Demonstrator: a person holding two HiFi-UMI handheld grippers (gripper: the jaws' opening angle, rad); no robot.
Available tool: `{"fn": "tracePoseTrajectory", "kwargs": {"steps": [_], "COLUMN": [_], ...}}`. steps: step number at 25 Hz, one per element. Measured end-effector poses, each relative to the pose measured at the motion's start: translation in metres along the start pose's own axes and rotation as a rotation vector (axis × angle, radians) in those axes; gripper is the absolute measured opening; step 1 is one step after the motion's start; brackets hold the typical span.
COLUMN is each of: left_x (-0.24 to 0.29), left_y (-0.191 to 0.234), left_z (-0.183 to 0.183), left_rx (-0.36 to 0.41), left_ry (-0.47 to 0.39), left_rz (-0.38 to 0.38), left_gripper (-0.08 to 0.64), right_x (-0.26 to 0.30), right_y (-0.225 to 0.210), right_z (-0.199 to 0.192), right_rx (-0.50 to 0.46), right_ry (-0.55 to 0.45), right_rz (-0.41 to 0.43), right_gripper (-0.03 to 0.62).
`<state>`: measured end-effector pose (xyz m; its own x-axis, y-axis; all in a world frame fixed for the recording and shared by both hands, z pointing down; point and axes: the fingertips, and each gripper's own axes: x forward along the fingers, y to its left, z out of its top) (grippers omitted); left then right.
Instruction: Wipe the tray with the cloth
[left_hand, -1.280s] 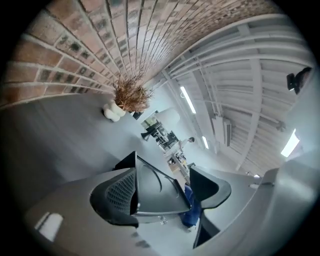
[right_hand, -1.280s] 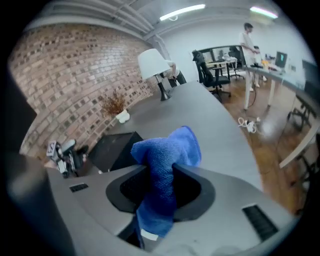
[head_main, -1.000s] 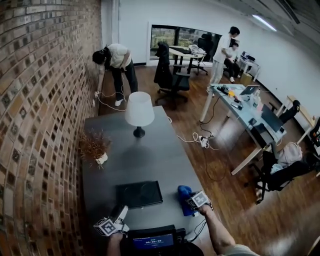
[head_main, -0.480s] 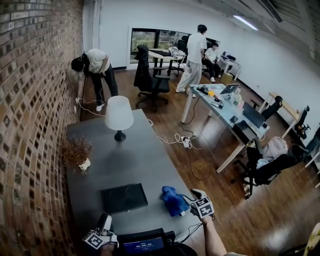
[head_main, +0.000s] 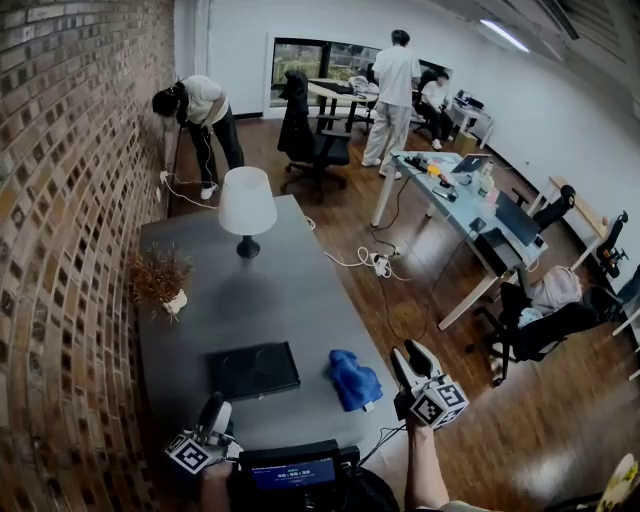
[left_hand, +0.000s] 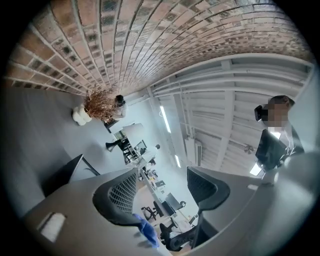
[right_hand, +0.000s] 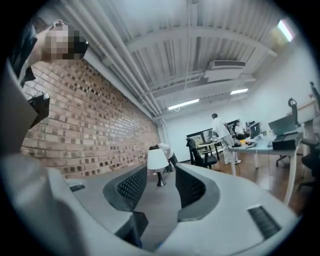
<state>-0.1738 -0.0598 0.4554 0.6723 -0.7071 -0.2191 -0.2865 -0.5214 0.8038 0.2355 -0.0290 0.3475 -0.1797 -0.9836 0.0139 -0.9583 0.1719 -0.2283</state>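
Observation:
The dark flat tray (head_main: 252, 370) lies on the grey table (head_main: 290, 300), near its front. A crumpled blue cloth (head_main: 352, 380) rests on the table just right of the tray, with nothing touching it. My right gripper (head_main: 410, 357) hangs raised to the right of the cloth, beyond the table's edge. Its jaws have just been closing and stand open with nothing between them (right_hand: 157, 182). My left gripper (head_main: 213, 408) hovers at the tray's front left corner, open and empty (left_hand: 162, 180), its jaws having narrowed slightly. The left gripper view catches the cloth (left_hand: 147, 230) and the tray (left_hand: 65, 172).
A white lamp (head_main: 247, 205) stands at the table's far end and a dried plant in a small pot (head_main: 160, 278) by the brick wall. A device with a lit screen (head_main: 295, 470) sits at the front edge. Chairs, desks and several people fill the room behind.
My right gripper was down at the blue cloth; it has let go, lifted well up and swung level. The cloth stays on the table. My left gripper has risen a little.

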Motion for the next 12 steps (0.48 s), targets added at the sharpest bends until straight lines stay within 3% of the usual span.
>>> {"fn": "tracePoseTrajectory", "kwargs": {"steps": [6,12], "left_x": [0.018,0.009], "left_y": [-0.030,-0.033], "left_z": [0.022,0.026], "left_rx": [0.039,0.041], "left_ry": [-0.043,-0.034], "left_rz": [-0.103,-0.069], "left_gripper": [0.273,0.273], "right_x": [0.010,0.022], "right_y": [0.016,0.044], "right_z": [-0.008,-0.032], "right_rx": [0.018,0.041], "right_ry": [0.008,0.082], "right_rz": [0.067,0.113], "right_gripper": [0.193,0.189]}}
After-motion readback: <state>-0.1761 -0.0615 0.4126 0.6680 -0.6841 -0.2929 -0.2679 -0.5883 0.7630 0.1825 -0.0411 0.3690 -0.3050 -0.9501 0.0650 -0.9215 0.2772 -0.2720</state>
